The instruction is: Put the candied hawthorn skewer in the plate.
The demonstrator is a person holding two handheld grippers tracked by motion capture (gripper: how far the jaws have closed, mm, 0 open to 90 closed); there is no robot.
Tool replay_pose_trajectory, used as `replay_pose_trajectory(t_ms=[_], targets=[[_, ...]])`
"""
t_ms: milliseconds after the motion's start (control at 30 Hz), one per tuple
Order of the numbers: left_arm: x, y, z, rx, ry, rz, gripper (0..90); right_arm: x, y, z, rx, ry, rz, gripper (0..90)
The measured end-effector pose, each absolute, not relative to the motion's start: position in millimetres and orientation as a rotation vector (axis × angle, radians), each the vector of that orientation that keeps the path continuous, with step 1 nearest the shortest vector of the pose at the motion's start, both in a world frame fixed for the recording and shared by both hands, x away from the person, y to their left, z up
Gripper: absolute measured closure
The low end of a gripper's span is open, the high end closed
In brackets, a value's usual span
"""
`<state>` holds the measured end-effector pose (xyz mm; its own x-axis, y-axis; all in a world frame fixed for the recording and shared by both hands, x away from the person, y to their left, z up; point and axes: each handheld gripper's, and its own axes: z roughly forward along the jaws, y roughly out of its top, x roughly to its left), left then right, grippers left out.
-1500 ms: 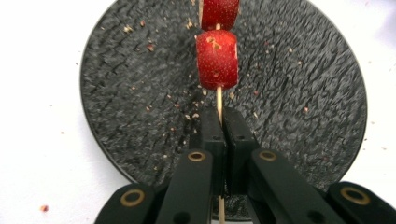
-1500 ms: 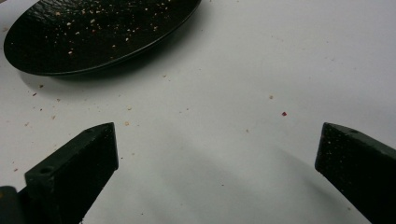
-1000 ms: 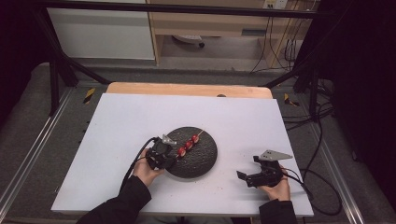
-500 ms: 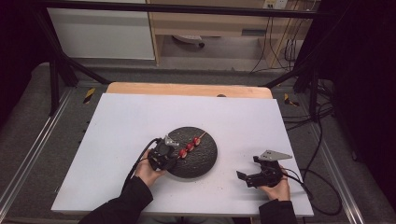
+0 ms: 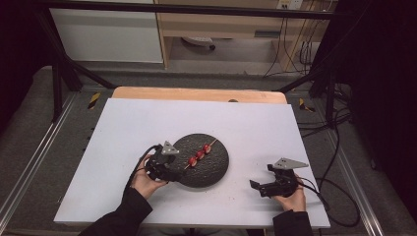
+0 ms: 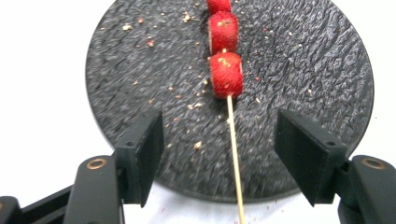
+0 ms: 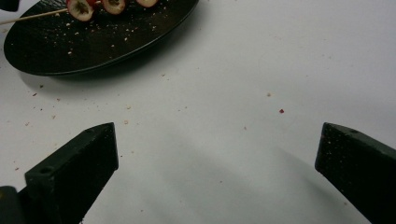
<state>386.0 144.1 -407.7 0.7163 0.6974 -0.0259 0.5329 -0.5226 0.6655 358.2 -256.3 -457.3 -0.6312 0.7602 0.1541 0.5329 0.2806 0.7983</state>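
A thin wooden skewer (image 6: 233,140) with three red fruit pieces (image 6: 226,74) lies across a round black plate (image 6: 303,70). My left gripper (image 6: 219,154) is open at the plate's near rim, and the bare stick runs between its jaws without touching either. In the high view the left gripper (image 5: 176,168) sits at the left rim of the plate (image 5: 216,169), beside the skewer (image 5: 199,153). My right gripper (image 5: 255,187) is open above the bare white tabletop to the right of the plate, with nothing between its jaws (image 7: 217,172). The plate (image 7: 116,42) lies beyond it.
Red and pale crumbs (image 7: 281,111) are scattered on the white tabletop (image 5: 147,128) around the plate. A wooden strip (image 5: 196,93) edges the table's far side. Cables (image 5: 339,196) trail off the right edge.
The skewer has shifted slightly down and toward the person on the plate, and the left gripper has drawn back a little. The right gripper has stayed put.
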Motion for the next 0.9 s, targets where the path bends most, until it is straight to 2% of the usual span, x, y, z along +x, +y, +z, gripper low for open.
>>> replay_pose_trajectory(t_ms=[133,233,633,900], targets=[[382.2,160.4,-405.5,2.221,0.947,0.308,26.3,358.3,-256.2,-457.4,1.19,2.296,1.273,0.3],[375.8,173.5,-405.2,2.195,0.949,0.364,23.5,358.2,-256.2,-457.1,1.193,2.294,1.275,0.3],[359.6,238.0,-422.9,2.104,1.003,0.327,13.2,358.5,-255.9,-457.8,1.195,2.297,1.272,0.3],[349.5,266.3,-442.3,2.06,1.026,0.32,12.0,358.5,-255.1,-459.1,1.2,2.313,1.262,0.3]])
